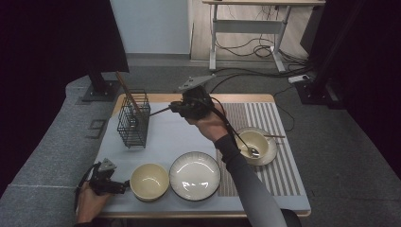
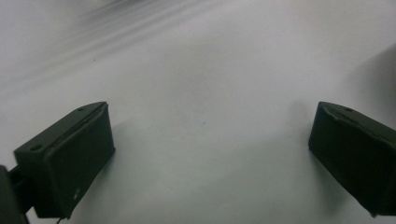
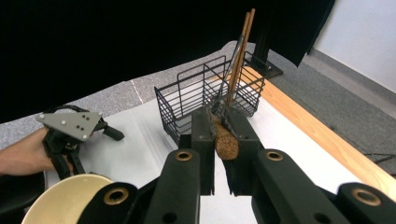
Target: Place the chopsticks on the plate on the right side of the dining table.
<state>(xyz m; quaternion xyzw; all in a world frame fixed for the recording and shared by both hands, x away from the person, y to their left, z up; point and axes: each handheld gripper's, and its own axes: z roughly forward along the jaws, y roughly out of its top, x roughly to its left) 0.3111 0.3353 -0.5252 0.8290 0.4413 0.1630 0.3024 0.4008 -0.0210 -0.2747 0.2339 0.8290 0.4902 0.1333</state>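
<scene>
The right gripper is clamped on a wooden-handled utensil, its far end at the wire basket beside the chopsticks. The left gripper, jaws apart, idles near the yellow bowl. Advice: tip the handle upright, then lower it clear of the basket rim.
</scene>
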